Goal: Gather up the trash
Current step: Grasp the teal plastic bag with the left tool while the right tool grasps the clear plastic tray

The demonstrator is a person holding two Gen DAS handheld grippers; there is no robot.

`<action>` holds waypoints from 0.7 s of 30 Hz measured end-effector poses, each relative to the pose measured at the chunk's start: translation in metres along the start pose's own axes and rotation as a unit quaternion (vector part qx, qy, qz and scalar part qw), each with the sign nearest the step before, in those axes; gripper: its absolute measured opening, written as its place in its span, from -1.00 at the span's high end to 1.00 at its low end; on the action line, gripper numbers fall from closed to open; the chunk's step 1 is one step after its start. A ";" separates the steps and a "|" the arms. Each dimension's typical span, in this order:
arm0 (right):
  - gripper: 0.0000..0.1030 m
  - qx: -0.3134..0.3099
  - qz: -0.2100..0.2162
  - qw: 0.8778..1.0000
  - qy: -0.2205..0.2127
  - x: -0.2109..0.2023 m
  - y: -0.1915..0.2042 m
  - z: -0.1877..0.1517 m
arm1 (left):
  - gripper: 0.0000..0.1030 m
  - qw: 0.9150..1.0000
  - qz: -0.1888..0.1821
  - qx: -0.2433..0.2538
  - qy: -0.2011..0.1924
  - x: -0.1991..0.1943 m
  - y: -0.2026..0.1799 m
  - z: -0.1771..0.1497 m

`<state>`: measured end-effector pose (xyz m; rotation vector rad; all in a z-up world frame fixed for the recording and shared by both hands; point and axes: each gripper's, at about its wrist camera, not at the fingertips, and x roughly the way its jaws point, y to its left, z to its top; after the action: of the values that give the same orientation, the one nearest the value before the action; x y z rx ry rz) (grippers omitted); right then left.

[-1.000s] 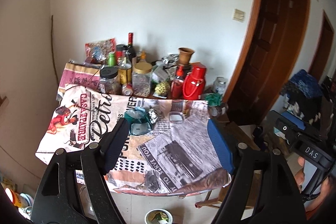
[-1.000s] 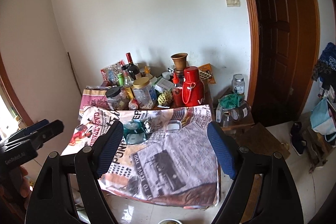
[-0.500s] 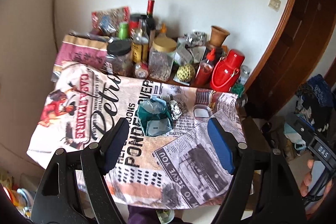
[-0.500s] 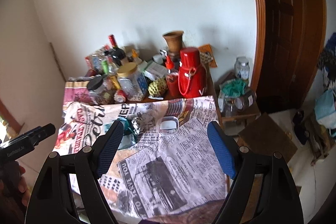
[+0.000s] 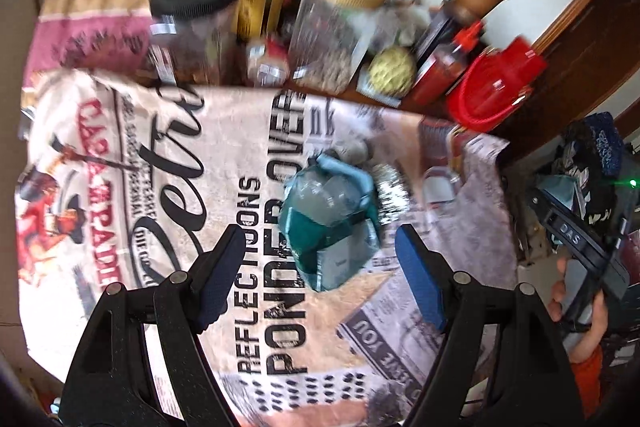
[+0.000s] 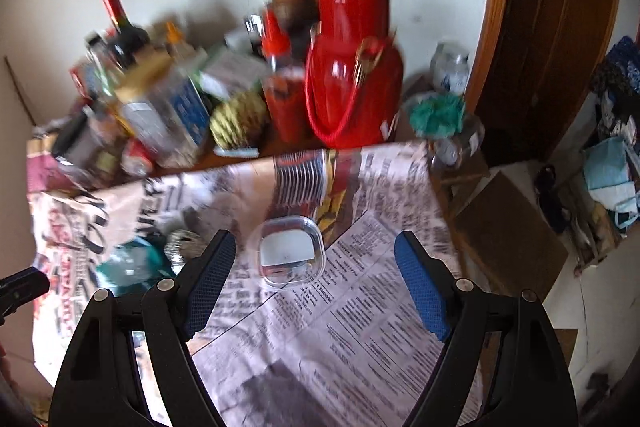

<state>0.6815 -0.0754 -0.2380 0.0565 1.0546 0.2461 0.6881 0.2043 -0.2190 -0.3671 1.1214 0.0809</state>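
Both sets of jaws stood wide apart and empty, the left gripper (image 5: pixel 320 263) over the printed tablecloth (image 5: pixel 120 187), the right gripper (image 6: pixel 316 267) beside it. Nothing had been collected: the teal wrapper (image 5: pixel 328 223), the clear plastic tub (image 6: pixel 290 253) and what looked like a foil ball (image 5: pixel 390 193) all lay loose, ungripped.
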 end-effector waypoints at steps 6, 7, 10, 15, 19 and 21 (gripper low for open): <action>0.00 0.008 0.009 0.998 0.062 0.058 -0.008 -0.003 | -0.48 0.998 -0.018 -0.020 0.049 0.055 0.013 0.003; 0.05 0.007 0.007 0.998 0.066 0.064 -0.009 -0.004 | -0.48 0.998 -0.023 -0.024 0.053 0.059 0.015 0.003; 0.37 0.003 0.005 0.996 0.085 0.079 -0.013 -0.007 | -0.48 0.995 -0.045 -0.047 0.071 0.078 0.018 0.000; 0.55 -0.006 0.008 0.996 0.084 0.083 -0.012 -0.012 | -0.48 0.992 -0.070 -0.070 0.081 0.093 0.018 0.000; 0.80 -0.025 0.012 0.996 0.079 0.082 -0.005 -0.016 | -0.39 0.994 -0.054 -0.059 0.074 0.098 0.013 0.004; 0.95 -0.041 0.004 0.996 0.080 0.080 -0.001 -0.017 | -0.20 0.995 -0.048 -0.052 0.075 0.101 0.010 0.004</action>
<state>0.7041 -0.0591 -0.3150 -0.0336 1.2016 0.3049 0.7331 0.2025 -0.3099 -0.5261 1.2492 0.0261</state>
